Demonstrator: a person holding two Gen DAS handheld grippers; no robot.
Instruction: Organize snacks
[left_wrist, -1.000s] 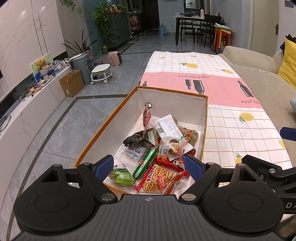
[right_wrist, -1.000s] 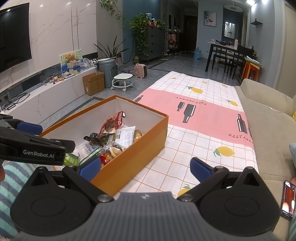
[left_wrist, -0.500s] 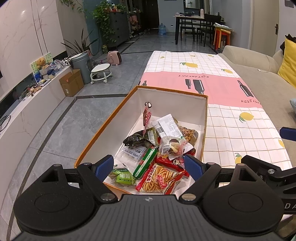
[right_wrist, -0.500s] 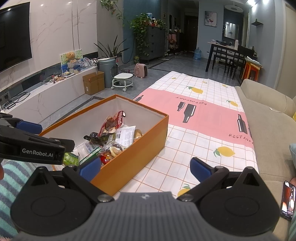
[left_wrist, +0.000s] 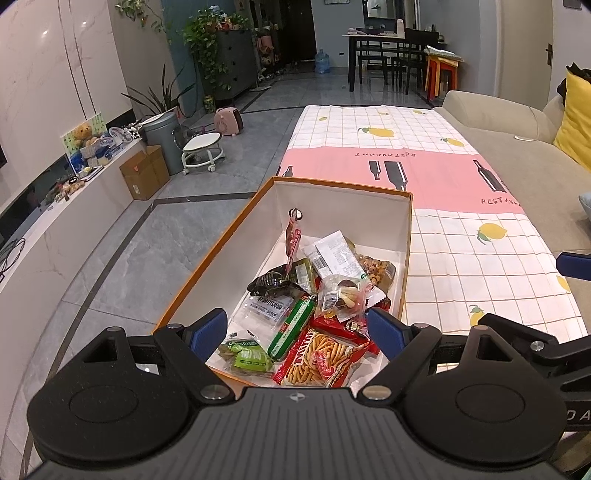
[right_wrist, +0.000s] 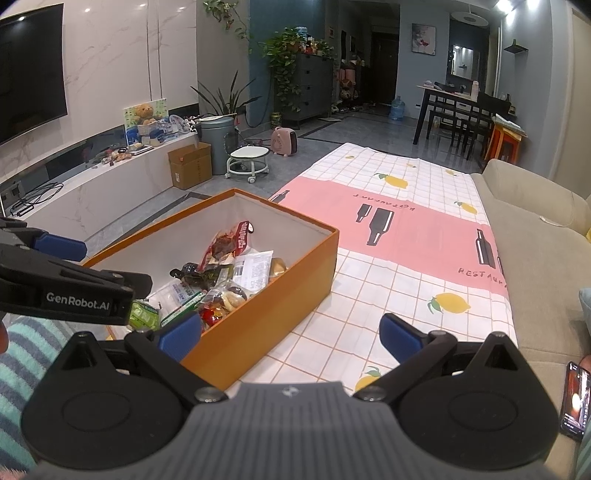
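An orange box with white inner walls sits on the near left of the tablecloth and holds several snack packets. Among them are a red packet of sticks, a green tube, a small green packet and a clear white-labelled bag. My left gripper hovers open over the box's near end, nothing between its fingers. In the right wrist view the same box lies left of my right gripper, which is open and empty above the cloth beside the box's long side.
A checked tablecloth with lemons and a pink band covers the table beyond the box. A beige sofa runs along the right, with a phone on it. A striped sleeve shows at lower left. Grey floor lies left.
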